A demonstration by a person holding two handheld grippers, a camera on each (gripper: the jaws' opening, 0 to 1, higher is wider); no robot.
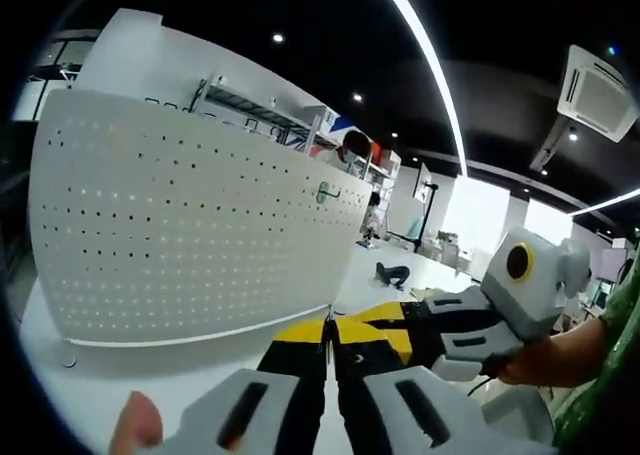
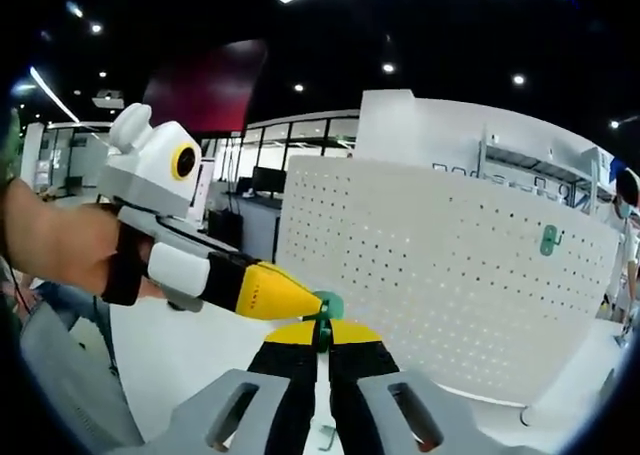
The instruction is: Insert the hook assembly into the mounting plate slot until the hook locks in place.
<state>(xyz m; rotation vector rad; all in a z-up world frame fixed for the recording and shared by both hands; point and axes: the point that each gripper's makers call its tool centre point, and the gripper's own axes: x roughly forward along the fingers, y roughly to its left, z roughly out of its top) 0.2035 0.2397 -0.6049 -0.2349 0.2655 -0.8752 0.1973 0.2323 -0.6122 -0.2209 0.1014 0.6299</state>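
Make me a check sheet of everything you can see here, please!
Surface: white table, pegboard standing on it.
Job's things: white pegboard upright; one green hook already hanging on it; another green hook pinched at the tips of both tools.
Clutter: dark object lying farther along the table.
Grippers: right tool shut on the hook; left tool comes in from the side, tip at the same hook, jaws look closed.
Cables: nothing seen.
Surroundings: shelving behind the pegboard, ceiling light strips, windows.
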